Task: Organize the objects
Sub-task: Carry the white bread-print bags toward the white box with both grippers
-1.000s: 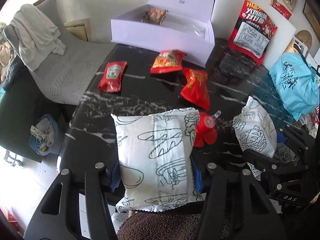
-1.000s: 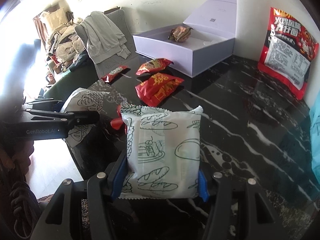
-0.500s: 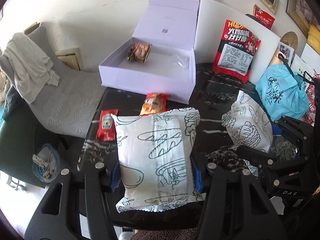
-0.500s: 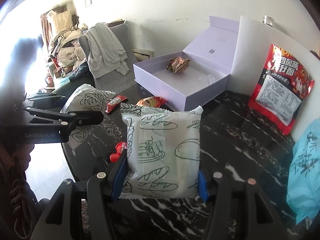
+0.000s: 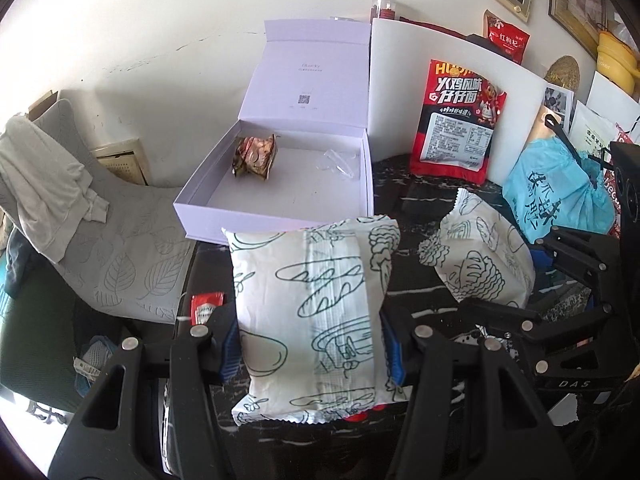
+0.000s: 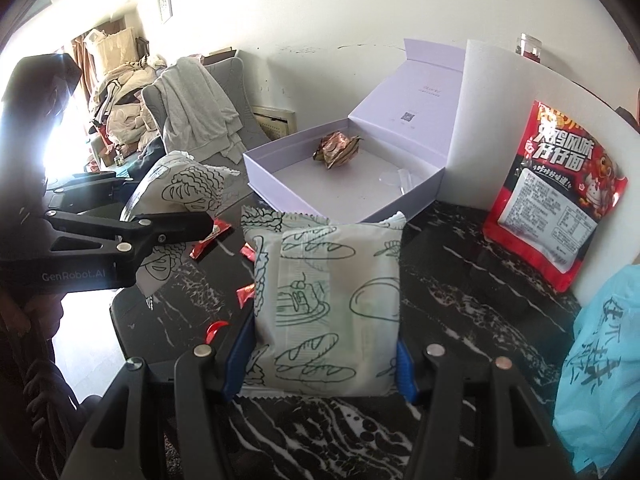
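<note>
Now both grippers are loaded. The left gripper point(image 5: 310, 344) has its blue pads pressed against the two sides of a white bread packet point(image 5: 312, 312) printed with line drawings, jaws spread about the packet's width; the packet stands upright between the fingers. The right gripper point(image 6: 320, 354) grips a second bread packet point(image 6: 326, 304) of the same print in the same way.

Change over the last second: both packets have been lifted off the black marble table point(image 6: 460, 280) and carried toward the far side. The open lavender box point(image 5: 280, 184) was high and far in the left view a second ago; it now sits just beyond the top edge of the left packet, its interior plainly exposed. In the right view the box likewise lies just past the packet.

Box contents: one crumpled brown snack wrapper point(image 5: 256, 156) at far left, a scrap of clear plastic point(image 5: 336, 162) toward the right. Most of the floor is bare.

Left on the table: a ketchup sachet point(image 5: 206, 308) near the left gripper and small red snack packets point(image 6: 212, 236), partly hidden behind the held packets. A large red noodle bag point(image 5: 460, 120) leans on a white board at far right; a blue plastic bag point(image 5: 556, 192) sits to the right.

Judgement: pick-up done, transport well along. Next step is likely to carry each packet over the near wall and release inside. Risk: two puffy packets dropped together may crowd or land on the wrapper
</note>
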Demonstrator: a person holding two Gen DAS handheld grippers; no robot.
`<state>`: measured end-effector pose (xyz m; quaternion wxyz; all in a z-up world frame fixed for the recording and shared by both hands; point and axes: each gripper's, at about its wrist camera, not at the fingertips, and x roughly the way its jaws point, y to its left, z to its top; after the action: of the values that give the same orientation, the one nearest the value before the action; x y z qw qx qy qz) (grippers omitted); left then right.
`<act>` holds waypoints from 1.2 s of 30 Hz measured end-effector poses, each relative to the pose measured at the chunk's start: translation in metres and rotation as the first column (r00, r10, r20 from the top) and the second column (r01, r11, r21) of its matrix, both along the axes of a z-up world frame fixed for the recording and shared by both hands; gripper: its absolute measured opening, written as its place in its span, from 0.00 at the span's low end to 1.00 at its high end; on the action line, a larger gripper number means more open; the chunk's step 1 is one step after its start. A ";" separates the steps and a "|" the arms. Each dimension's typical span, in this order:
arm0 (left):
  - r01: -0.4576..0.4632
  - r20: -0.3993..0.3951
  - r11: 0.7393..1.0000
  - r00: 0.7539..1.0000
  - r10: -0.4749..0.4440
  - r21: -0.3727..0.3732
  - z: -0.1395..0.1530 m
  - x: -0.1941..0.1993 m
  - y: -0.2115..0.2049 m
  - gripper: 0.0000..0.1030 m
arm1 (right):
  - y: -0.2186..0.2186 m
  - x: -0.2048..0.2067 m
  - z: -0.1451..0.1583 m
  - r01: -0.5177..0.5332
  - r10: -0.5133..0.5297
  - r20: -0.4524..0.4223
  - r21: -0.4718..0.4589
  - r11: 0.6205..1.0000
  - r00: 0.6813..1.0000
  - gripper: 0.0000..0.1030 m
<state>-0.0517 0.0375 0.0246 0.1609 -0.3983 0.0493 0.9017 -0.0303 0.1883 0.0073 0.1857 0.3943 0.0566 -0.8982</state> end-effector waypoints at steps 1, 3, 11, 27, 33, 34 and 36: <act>0.005 0.000 1.000 1.000 -0.005 0.002 0.001 -0.005 0.001 0.52 | 0.001 -0.003 0.001 0.002 -0.002 0.000 -0.001 1.000 1.000 0.58; 0.013 -0.001 1.000 1.000 -0.013 0.007 0.001 -0.011 0.002 0.52 | 0.003 -0.010 0.001 0.004 -0.004 -0.001 -0.001 1.000 1.000 0.58; 0.016 0.017 1.000 1.000 -0.016 0.010 -0.003 -0.053 0.004 0.52 | 0.003 -0.044 -0.001 -0.001 0.001 0.008 -0.004 1.000 1.000 0.58; -0.010 0.023 1.000 1.000 0.010 0.014 -0.011 -0.135 0.004 0.52 | 0.001 -0.121 -0.002 -0.021 0.021 -0.006 0.005 1.000 1.000 0.58; -0.039 0.021 0.999 0.999 0.038 0.014 -0.015 -0.163 0.001 0.52 | 0.000 -0.149 -0.001 -0.018 0.018 -0.023 0.019 1.000 1.000 0.58; -0.040 0.025 0.999 0.999 0.039 0.014 -0.016 -0.168 0.001 0.52 | -0.001 -0.154 -0.001 -0.018 0.019 -0.023 0.019 1.000 1.000 0.58; -0.041 0.034 0.999 0.999 0.040 0.019 -0.018 -0.178 0.001 0.52 | -0.001 -0.164 -0.002 -0.026 0.026 -0.018 0.017 1.000 1.000 0.58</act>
<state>-0.2300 0.0382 0.0071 0.1474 -0.4128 0.0296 0.8983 -0.1939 0.1874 0.0055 0.1935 0.3871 0.0710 -0.8987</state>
